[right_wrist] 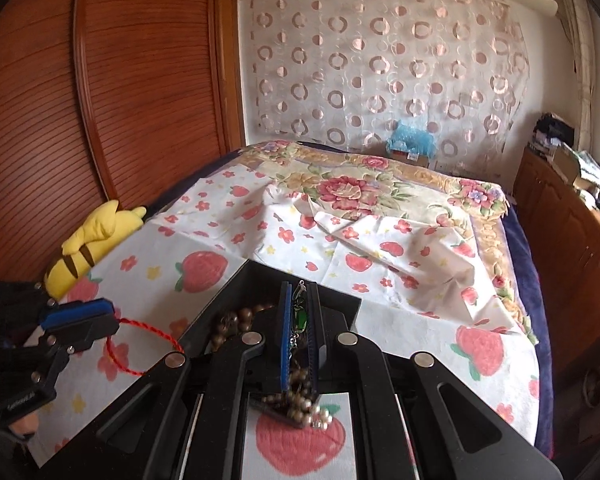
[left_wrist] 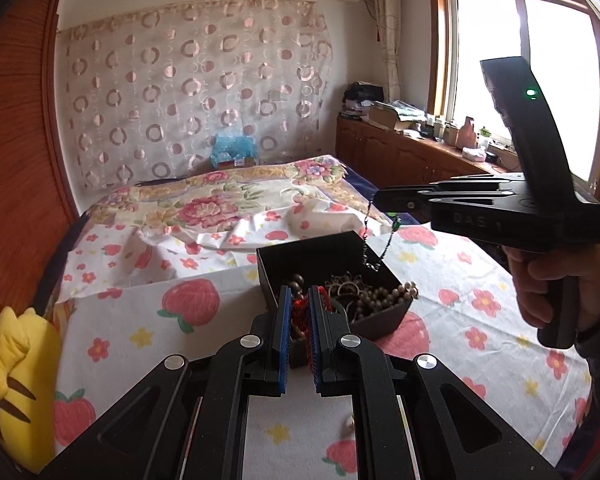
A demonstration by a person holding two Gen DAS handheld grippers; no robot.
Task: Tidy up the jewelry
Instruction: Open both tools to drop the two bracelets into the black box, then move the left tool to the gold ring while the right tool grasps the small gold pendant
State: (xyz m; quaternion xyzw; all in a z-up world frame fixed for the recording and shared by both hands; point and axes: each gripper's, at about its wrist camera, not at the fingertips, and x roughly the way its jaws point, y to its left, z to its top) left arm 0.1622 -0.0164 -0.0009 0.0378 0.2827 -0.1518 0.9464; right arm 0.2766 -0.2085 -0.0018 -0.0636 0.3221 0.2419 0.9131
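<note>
A black open box [left_wrist: 380,312] sits on the strawberry-print cloth and holds brown bead strings [left_wrist: 396,294] and tangled jewelry. My left gripper [left_wrist: 300,304] is shut on a red cord bracelet [left_wrist: 300,308] just in front of the box; from the right wrist view the left gripper [right_wrist: 112,316] shows with the red cord [right_wrist: 148,346] looping out of it. My right gripper [left_wrist: 380,200] is shut on a dark chain with green stones [left_wrist: 374,248] that dangles over the box. In the right wrist view the green-stone chain [right_wrist: 300,320] sits between the pads, above the box [right_wrist: 260,288].
A yellow striped plush toy [left_wrist: 20,384] lies at the bed's left edge, next to a wooden wardrobe [right_wrist: 100,100]. Rumpled floral bedding [left_wrist: 220,208] lies beyond the box. A wooden cabinet with clutter [left_wrist: 412,148] stands under the window at right.
</note>
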